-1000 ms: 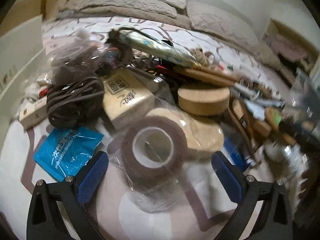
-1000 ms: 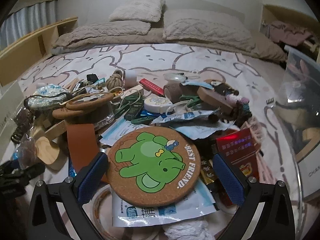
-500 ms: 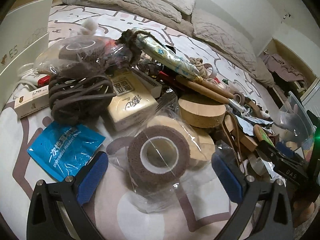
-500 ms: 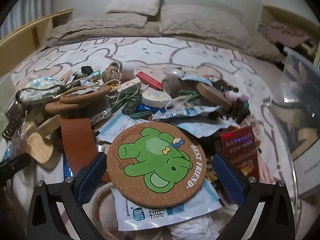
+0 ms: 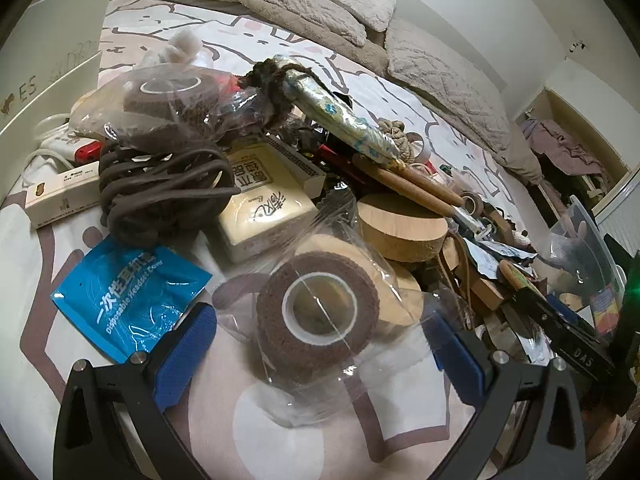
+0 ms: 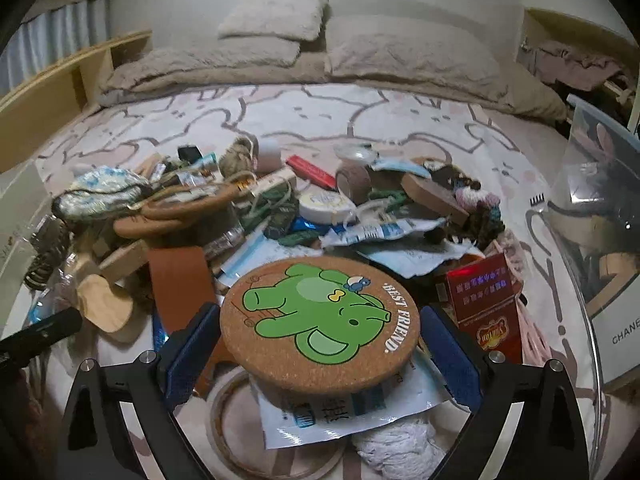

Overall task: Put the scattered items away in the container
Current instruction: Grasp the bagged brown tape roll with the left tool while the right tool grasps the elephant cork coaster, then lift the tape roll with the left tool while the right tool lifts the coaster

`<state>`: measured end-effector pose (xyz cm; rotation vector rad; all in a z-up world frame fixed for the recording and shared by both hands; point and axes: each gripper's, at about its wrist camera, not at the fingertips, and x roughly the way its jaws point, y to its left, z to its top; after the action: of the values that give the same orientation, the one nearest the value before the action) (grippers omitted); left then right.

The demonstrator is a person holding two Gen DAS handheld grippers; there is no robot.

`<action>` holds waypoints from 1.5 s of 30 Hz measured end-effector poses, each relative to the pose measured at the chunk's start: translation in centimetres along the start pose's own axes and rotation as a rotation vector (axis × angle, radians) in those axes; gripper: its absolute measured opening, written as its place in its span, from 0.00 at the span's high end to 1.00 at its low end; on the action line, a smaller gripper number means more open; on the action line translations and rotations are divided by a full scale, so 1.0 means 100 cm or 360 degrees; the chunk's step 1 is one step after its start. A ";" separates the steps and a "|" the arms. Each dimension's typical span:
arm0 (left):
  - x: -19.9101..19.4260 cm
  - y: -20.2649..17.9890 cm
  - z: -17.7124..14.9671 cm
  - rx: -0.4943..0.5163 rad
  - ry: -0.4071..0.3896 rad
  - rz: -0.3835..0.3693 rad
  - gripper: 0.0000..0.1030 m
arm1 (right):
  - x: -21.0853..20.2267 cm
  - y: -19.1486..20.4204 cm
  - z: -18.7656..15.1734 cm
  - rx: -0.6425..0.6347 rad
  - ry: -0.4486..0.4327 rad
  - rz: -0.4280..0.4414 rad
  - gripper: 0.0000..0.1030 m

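A heap of scattered items lies on the patterned bedsheet (image 6: 320,116). My right gripper (image 6: 320,344) straddles a round cork coaster (image 6: 320,320) printed with a green elephant. Its jaws are closing, with the blue pads (image 6: 192,344) right at the coaster's rim. My left gripper (image 5: 320,352) stands open around a brown tape roll (image 5: 316,312) sealed in a clear bag, and the pads (image 5: 186,354) are apart from it. The clear plastic container (image 6: 592,216) stands at the right edge; it shows as the container (image 5: 580,248) in the left wrist view.
Around the roll lie a blue headset-cover packet (image 5: 128,296), a coil of dark cord (image 5: 160,192), a cream box (image 5: 264,200) and a cork disc (image 5: 400,224). A red cigarette pack (image 6: 484,304) and a brown leather strap (image 6: 180,288) flank the coaster. A white box wall (image 5: 48,68) stands at left.
The right jaws have narrowed onto the coaster's rim. The left view has rolled and turned a little, and the bagged roll now sits nearer between the open fingers.
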<state>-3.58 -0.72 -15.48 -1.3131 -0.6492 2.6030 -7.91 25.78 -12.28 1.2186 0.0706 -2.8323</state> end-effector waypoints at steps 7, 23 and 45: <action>-0.001 0.006 0.002 -0.0040 0.0011 -0.0054 0.01 | -0.007 0.002 0.002 0.0005 -0.0065 0.0036 0.04; -0.004 0.002 0.003 0.0037 0.0006 -0.0066 0.44 | 0.006 0.004 -0.005 0.0044 0.0044 0.0078 0.04; -0.012 -0.012 0.006 0.0135 -0.0037 -0.0090 0.47 | 0.026 0.005 -0.001 0.0091 0.0147 0.0039 0.03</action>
<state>-3.36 -0.19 -13.74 -1.2237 -0.5641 2.5740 -9.60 25.22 -14.21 1.3521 -0.0211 -2.7746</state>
